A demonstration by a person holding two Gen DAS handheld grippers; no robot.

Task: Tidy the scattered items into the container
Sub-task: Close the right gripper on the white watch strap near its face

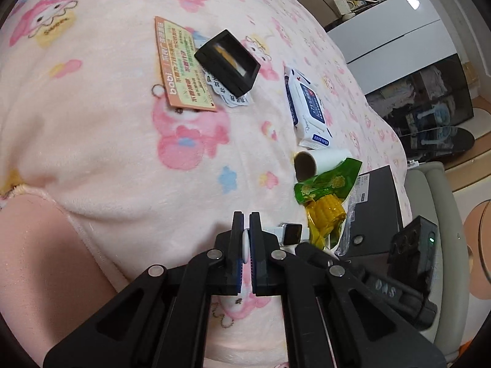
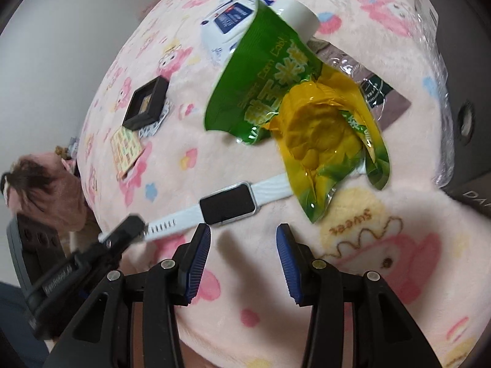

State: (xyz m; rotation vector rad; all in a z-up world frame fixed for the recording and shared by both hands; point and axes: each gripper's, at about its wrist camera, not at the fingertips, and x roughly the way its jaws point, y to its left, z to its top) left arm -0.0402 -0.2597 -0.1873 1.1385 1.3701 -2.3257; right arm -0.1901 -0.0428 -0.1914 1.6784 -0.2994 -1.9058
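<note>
Pink cartoon-print blanket (image 2: 239,300) covers the bed, and everything to be tidied is strewn across it. Lowest in the right wrist view lies the white-strapped smartwatch (image 2: 227,204), laid flat, one strap end running under the corn snack packet (image 2: 303,113) at centre. Its other strap end is pinched by the left gripper (image 1: 246,230), whose jaws are pressed together on the white band at lower centre of the left wrist view; I judge it grips the strap there because that thin end lies clear of the packet.

Just below the watch face, the right gripper (image 2: 244,236) hovers with jaws spread and nothing between them; the watch sits just above the left jaw tip.

Further out, toward the top of that view, lie a wipes pack (image 2: 224,27) and a white paper roll (image 2: 302,18). At upper left sit a small black box (image 2: 145,104) and a printed card (image 2: 125,147). A dark box (image 1: 376,211), probably the container, stands at the right edge of the bed.
</note>
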